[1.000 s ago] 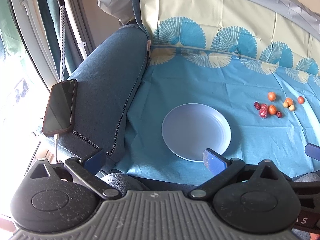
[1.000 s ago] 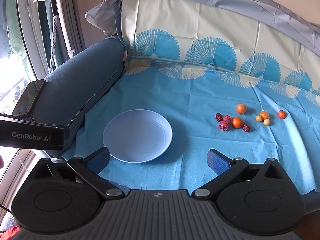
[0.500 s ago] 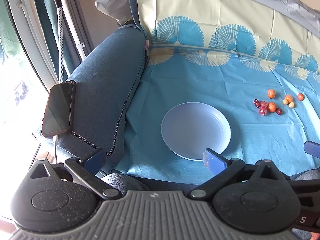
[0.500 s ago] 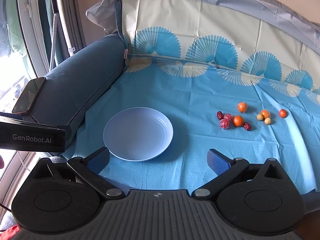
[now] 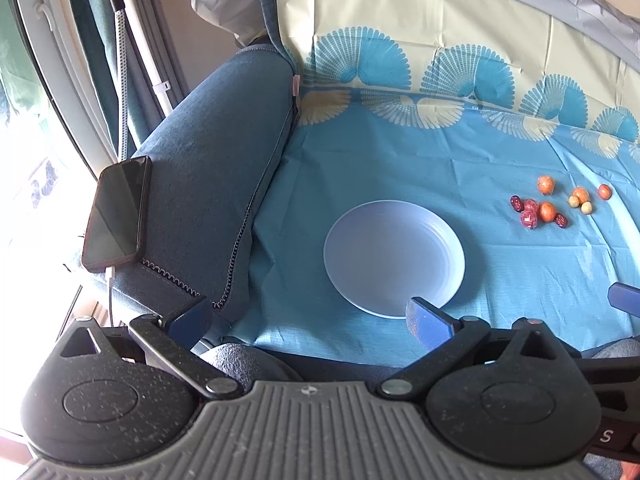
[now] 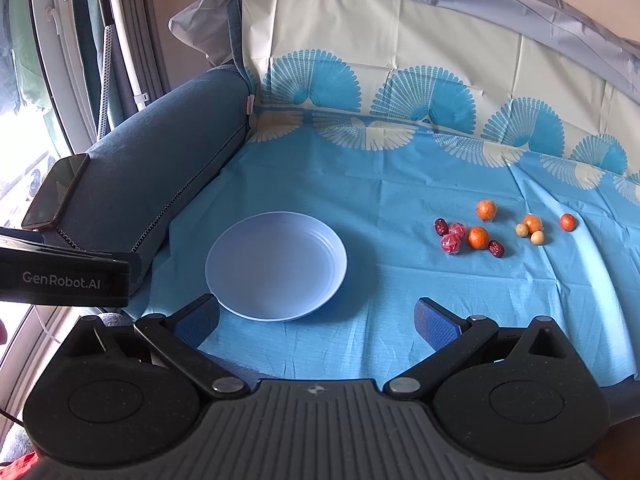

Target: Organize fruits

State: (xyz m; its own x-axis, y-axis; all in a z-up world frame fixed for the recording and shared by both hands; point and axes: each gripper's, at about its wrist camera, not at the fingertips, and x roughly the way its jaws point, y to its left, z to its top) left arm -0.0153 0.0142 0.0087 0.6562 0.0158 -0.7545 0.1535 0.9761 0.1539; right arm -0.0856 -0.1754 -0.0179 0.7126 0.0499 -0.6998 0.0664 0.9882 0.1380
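An empty pale blue plate (image 5: 394,258) (image 6: 276,266) lies on the blue cloth. A cluster of small fruits sits to its right: orange ones (image 6: 478,237) (image 5: 546,211), dark red dates (image 6: 441,226), wrapped red ones (image 6: 450,243) and small yellowish balls (image 6: 537,237). My left gripper (image 5: 310,318) is open and held near the front edge, with the plate just beyond its right finger. My right gripper (image 6: 318,318) is open too, its left finger close to the plate's near rim. Neither holds anything.
A dark phone (image 5: 116,214) (image 6: 56,191) lies on the blue sofa armrest (image 5: 216,184) at left, with a cable plugged in. The cloth runs up the backrest (image 6: 400,72). A window and curtains (image 5: 100,60) stand at far left. The left gripper's body (image 6: 64,278) shows at left.
Both views have shifted slightly, as if the grippers drew back or tilted a little. The plate, fruits and phone stay where they were, and both grippers remain open.
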